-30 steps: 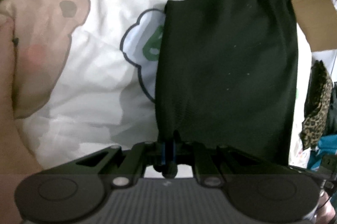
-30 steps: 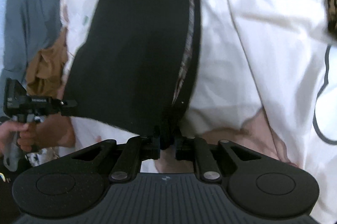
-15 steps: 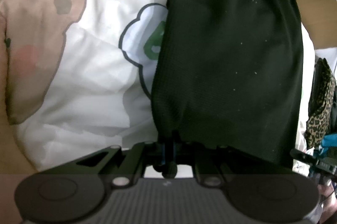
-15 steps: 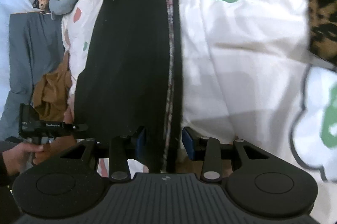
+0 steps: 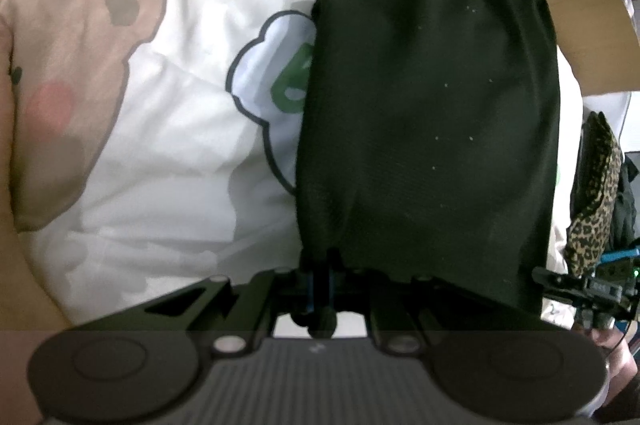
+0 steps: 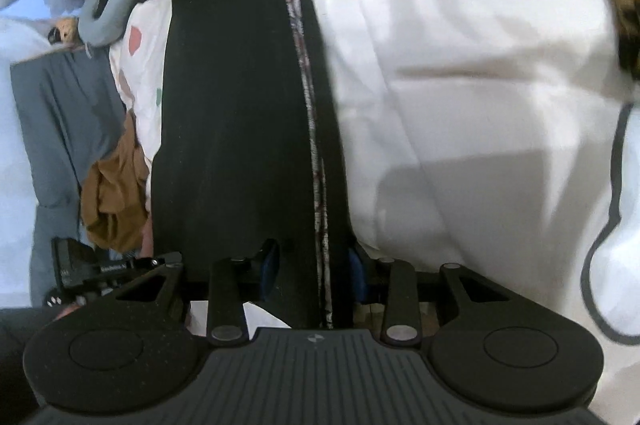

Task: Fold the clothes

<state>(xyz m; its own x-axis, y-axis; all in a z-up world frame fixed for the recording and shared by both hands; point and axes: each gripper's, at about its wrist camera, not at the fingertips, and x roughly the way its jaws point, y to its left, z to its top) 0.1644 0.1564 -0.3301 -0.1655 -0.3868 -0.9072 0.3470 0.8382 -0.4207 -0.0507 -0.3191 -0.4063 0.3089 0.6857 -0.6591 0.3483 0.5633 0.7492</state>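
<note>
A black garment (image 5: pixel 432 113) lies folded lengthwise on a white printed bedsheet (image 5: pixel 188 153). My left gripper (image 5: pixel 320 265) is shut on its near left corner. In the right wrist view the same black garment (image 6: pixel 232 105) runs away from me as a long strip, with a patterned inner edge (image 6: pixel 304 65) showing. My right gripper (image 6: pixel 314 261) is open, its blue pads (image 6: pixel 271 257) standing either side of the garment's near end. The other gripper shows at the edge of each view, held by a hand (image 5: pixel 612 349).
A leopard-print cloth (image 5: pixel 592 201) lies at the right of the sheet, with cardboard (image 5: pixel 576 37) behind it. A brown garment (image 6: pixel 116 193), grey clothing (image 6: pixel 60 129) and a grey neck pillow (image 6: pixel 110 5) sit off the sheet's far side.
My right gripper, shut on the garment's end a second ago, has opened and its pads now stand wider apart. The garment lies lower and flatter. My left gripper keeps its hold.
</note>
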